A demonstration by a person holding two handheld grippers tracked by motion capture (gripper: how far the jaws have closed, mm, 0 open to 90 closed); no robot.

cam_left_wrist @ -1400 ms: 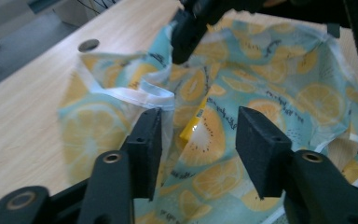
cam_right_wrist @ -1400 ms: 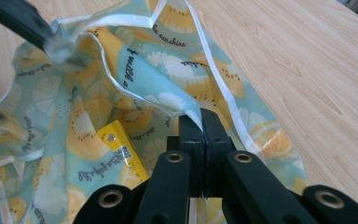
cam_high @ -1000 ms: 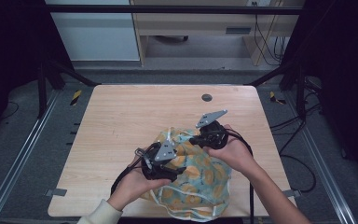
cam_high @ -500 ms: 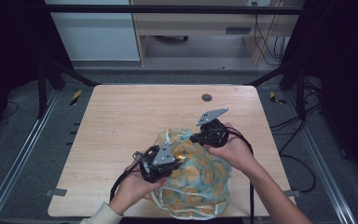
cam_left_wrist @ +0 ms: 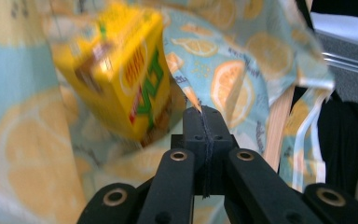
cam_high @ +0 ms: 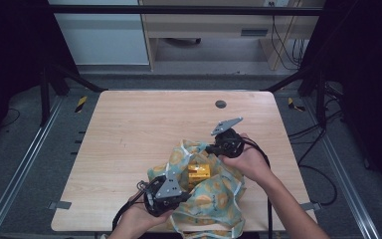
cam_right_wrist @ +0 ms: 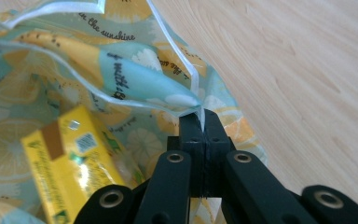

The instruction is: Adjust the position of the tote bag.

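We see the lemon-print bag (cam_high: 214,199) at the table's (cam_high: 129,149) near edge, yellow carton (cam_high: 199,173) inside. Our left gripper (cam_left_wrist: 200,112), jaws just closed, clamps the bag's near edge; our right gripper (cam_right_wrist: 200,116) is clamped on the white-trimmed rim at the far side.

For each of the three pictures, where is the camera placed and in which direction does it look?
High view: above the person's side of the table, facing forward and down; both forearms, left gripper, right gripper.
Left gripper view: on the left gripper, facing the lemon-print bag it pinches; its black jaws show.
Right gripper view: on the right gripper, pinching the bag's edge.
All views share the bag and the yellow carton.
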